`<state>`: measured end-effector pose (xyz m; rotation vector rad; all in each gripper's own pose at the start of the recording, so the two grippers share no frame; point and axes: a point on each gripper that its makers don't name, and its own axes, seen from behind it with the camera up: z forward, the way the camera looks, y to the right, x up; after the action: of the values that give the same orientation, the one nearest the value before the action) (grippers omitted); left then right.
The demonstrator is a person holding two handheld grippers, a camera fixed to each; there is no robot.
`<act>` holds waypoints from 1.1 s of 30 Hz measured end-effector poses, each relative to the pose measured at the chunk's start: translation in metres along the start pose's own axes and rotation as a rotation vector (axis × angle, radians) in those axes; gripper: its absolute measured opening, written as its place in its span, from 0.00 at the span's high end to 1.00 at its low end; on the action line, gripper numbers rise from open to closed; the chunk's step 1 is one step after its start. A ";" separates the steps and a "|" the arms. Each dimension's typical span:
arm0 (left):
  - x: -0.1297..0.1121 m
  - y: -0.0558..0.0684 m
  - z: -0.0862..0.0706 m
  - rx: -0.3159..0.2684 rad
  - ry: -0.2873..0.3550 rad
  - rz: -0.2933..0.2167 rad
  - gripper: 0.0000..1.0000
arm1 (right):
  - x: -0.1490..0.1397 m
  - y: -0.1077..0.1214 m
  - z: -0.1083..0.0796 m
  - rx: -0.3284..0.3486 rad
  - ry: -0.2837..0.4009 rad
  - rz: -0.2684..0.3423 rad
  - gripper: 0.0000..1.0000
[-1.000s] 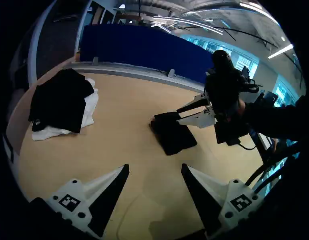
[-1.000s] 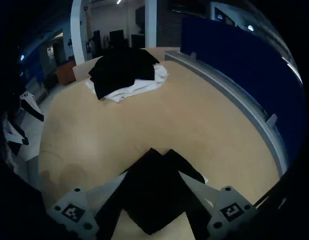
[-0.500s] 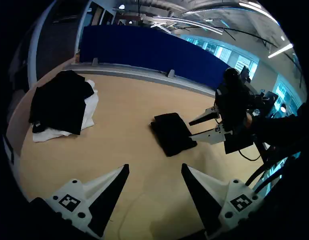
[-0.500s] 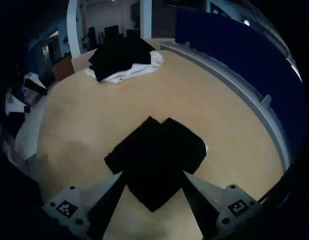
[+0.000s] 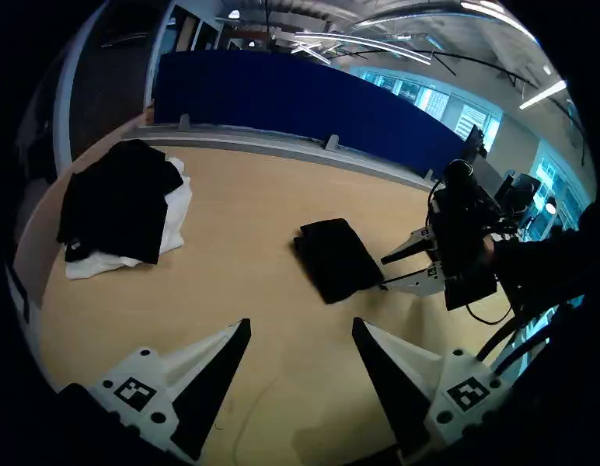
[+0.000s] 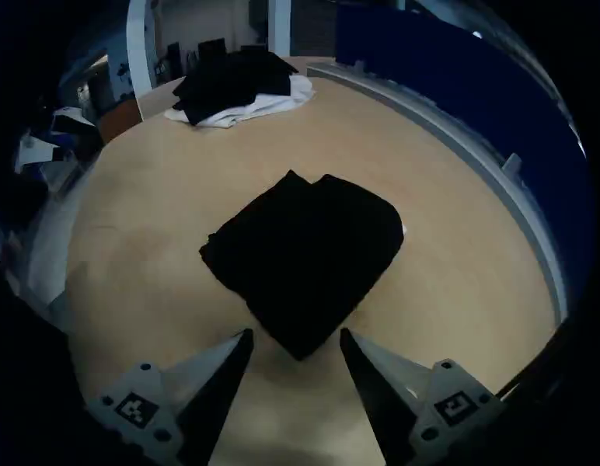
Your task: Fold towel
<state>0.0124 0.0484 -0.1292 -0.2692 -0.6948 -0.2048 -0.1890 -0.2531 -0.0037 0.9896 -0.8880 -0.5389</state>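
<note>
towel: a black folded towel [image 5: 336,259] is laid flat roughly mid-tabletop, well away from the edges. In the right gripper view [image 6: 304,256] it's seen as a chunky dark square turned corner-on, with the near corner pointed right at the camera.

tabletop: light wood [image 5: 245,217], rounded at the far end as seen from the right gripper view [image 6: 160,194]. One long edge is lined by a blue partition [image 5: 300,97], which is also seen in the right gripper view [image 6: 471,101].

right gripper: seen from the left gripper view [image 5: 383,275] at the towel's edge on the side away from the pile, tips just beside the cloth. Whether the cloth is actually touched can't be told from there. In its own view [image 6: 294,335] the jaws are spread fairly wide with nothing clamped; the towel's near corner is framed between the two tips, lower down on the tabletop.

left gripper: jaws [image 5: 300,322] spread wide too, nothing held, just bare wood seen between the fingers. It's kept well apart from the towel.

pile: a heap of black cloth on top of white cloth [image 5: 117,206] is parked near the rounded end of the tabletop [image 6: 234,85], well apart from the towel.

sleeve: a dark sleeve [image 5: 545,256] is seen behind the right gripper.
</note>
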 end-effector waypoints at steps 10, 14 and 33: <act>-0.002 -0.007 -0.004 0.016 0.000 0.004 0.03 | -0.011 0.001 0.007 0.006 -0.033 -0.002 0.61; -0.003 -0.010 -0.004 0.023 -0.003 0.011 0.03 | -0.012 0.001 0.007 0.007 -0.035 0.003 0.63; -0.001 -0.036 -0.015 0.105 -0.004 0.061 0.03 | -0.010 -0.001 0.003 0.013 -0.041 -0.003 0.94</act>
<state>0.0110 0.0098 -0.1350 -0.1896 -0.6984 -0.1092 -0.1972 -0.2481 -0.0075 0.9952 -0.9274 -0.5584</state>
